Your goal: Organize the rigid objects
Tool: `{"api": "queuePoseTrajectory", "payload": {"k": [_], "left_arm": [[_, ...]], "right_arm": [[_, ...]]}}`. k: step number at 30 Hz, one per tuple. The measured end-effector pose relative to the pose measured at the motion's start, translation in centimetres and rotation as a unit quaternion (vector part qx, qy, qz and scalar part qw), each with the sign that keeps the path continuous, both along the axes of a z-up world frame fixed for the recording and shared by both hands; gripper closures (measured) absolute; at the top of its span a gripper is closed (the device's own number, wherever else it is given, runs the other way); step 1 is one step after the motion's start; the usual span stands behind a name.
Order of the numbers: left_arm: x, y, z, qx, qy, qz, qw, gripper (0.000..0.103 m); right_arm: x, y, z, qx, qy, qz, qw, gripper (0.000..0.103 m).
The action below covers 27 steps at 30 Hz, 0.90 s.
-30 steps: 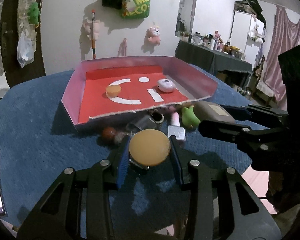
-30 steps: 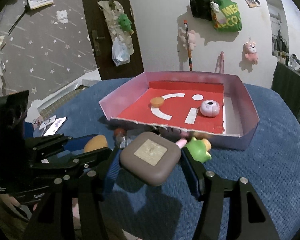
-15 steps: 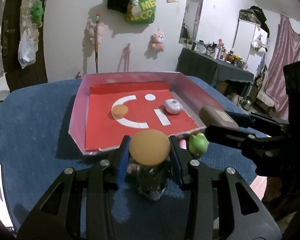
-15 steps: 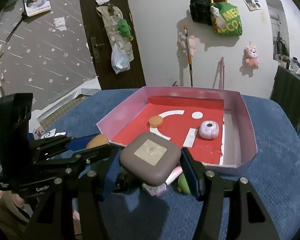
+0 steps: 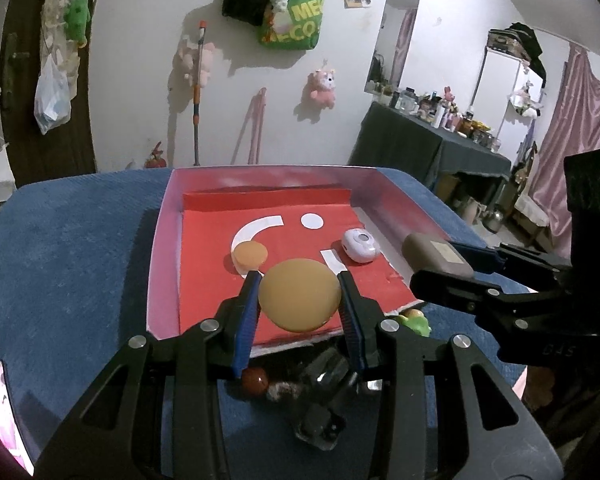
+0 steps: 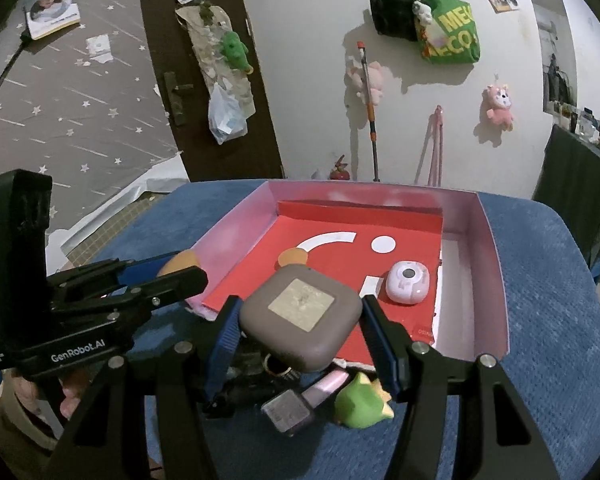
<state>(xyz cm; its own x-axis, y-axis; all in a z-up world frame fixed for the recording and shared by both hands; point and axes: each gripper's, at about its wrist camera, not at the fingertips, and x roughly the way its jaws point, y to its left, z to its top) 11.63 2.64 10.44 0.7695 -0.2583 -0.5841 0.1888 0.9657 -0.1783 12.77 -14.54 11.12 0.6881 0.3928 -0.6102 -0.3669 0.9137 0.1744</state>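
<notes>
Home bedroom: wall-hung plush toys (image 5: 322,87), curtain (image 5: 580,128)

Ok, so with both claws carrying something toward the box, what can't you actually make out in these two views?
- Left wrist view: the dark clutter under the left claw is shadowed and half hidden by its round tan lid.
- Right wrist view: the ring-like item is mostly covered by the square brown case in the right claw.
- The case's label is too blurred to read.
- The phone is cut off by the frame edge.
</notes>
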Motion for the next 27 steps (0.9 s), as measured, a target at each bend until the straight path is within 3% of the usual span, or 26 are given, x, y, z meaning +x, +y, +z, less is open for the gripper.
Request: {"api": "queuePoseTrajectory", "payload": {"k": [10, 27], "left_arm": [[3.1, 0.3, -1.0, -0.006, 0.034, -0.006, 0.9994, 0.067], [8.2, 0.6, -5.5, -0.014, 0.129, -0.011, 0.9915, 0.067]], "right_arm": [[3.0, -0.2, -1.2, -0.008, 0.032, -0.011, 0.999, 0.041], [7.5, -0.8, -5.9, -0.026, 0.127, -0.028, 0.991, 0.041]]}}
